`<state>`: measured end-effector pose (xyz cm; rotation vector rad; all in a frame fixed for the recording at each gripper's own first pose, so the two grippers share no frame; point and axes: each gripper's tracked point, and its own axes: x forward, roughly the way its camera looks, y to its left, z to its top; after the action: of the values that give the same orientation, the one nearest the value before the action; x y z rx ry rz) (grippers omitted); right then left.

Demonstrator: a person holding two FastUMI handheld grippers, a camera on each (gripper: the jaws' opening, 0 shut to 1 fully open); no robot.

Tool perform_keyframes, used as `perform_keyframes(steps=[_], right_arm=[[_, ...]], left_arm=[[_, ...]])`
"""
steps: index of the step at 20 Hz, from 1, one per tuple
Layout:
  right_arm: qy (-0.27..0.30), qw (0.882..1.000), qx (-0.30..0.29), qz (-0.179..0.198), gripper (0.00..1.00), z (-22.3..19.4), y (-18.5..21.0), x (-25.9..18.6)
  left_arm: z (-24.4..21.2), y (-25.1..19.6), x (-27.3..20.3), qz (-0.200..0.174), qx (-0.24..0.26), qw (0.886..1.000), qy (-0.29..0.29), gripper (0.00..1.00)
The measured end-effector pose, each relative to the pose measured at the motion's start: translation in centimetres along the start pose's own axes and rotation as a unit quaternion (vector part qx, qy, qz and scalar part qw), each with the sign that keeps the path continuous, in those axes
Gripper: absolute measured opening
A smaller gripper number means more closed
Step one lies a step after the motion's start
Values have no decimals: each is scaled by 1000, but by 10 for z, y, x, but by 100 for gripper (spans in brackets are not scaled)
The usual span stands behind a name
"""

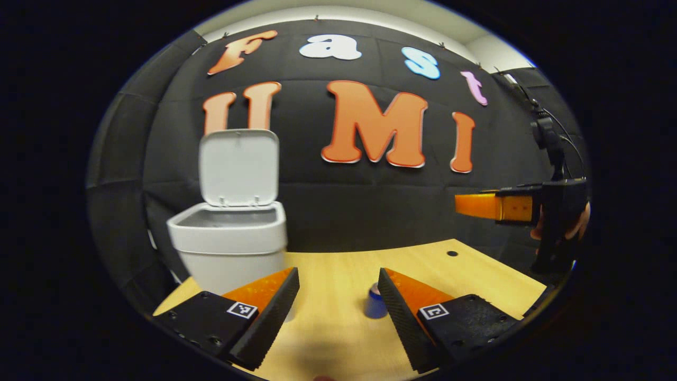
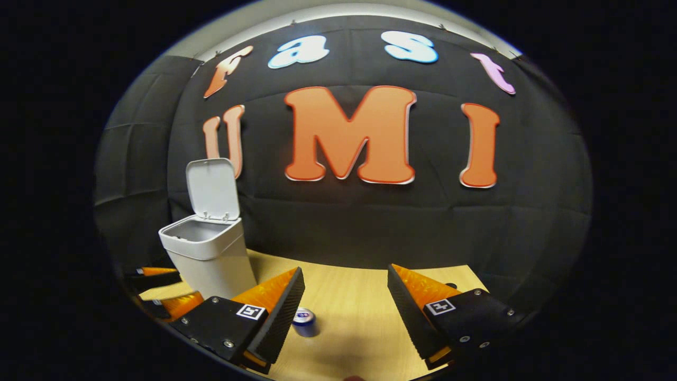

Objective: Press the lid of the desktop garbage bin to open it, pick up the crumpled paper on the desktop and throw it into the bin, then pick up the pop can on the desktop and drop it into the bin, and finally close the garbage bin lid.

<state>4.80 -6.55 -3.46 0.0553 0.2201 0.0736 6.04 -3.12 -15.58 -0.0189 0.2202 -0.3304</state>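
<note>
The white plastic desktop bin (image 1: 228,248) stood at the left of the pale wooden table (image 1: 338,275), its lid (image 1: 239,166) raised upright. The small blue pop can (image 2: 304,321) stood on the table, nearer than the bin. Both the left gripper (image 1: 338,304) and right gripper (image 2: 346,309) had fingers apart, holding nothing.

Black cloth wall (image 2: 370,227), wood desk (image 2: 349,296).

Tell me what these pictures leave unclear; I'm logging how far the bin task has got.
- Inside of the bin: in both views its rim hides the bottom, so any paper in it is unseen.
- Pop can: in the left gripper view, partly behind a finger; small and blurred.
</note>
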Motion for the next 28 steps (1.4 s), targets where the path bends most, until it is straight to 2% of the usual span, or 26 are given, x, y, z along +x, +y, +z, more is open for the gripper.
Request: perform_keyframes(steps=[3, 6, 10, 12, 13, 14, 17, 18, 20, 21, 25, 27, 28], right_arm=[[-1, 999, 0, -53, 94, 4, -47, -21], [-4, 995, -2, -98, 94, 8, -81, -48], [-6, 990, -2, -137, 94, 11, -105, -66], [-8, 989, -1, -148, 94, 11, -110, -72], [-9, 989, 0, -150, 94, 11, -110, -72], [-10, 989, 2, -149, 94, 11, -109, -72], [-6, 990, 11, -140, 94, 4, -101, -64], [-4, 991, 14, -131, 94, 2, -95, -60], [-1, 993, 18, -115, 94, -2, -83, -50], [-4, 995, 21, -100, 94, -2, -72, -42], [-10, 998, 31, -60, 94, 0, -41, -27], [-15, 998, 44, -43, 94, 5, -30, -24], [-20, 998, 47, -40, 94, 9, -27, -23]], left_arm=[[-78, -49, 54, -40, 28, 994, 93, 97], [-131, -59, 106, -41, 25, 988, 150, 99], [-167, -70, 143, -37, 78, 978, 192, 99], [-167, -74, 148, -37, 95, 975, 198, 98], [-167, -70, 145, -36, 99, 975, 197, 96], [-165, -69, 142, -39, 96, 975, 199, 83], [-130, -60, 131, -30, 84, 984, 157, 78], [-107, -56, 119, -26, 73, 987, 140, 74], [-66, -41, 89, -24, 51, 989, 134, 77], [-41, -24, 77, -11, 41, 990, 131, 77], [82, 20, 33, 43, 23, 997, 52, 77], [113, 47, 20, 62, -24, 998, 16, 77], [127, 68, 20, 87, -24, 996, 3, 77]])
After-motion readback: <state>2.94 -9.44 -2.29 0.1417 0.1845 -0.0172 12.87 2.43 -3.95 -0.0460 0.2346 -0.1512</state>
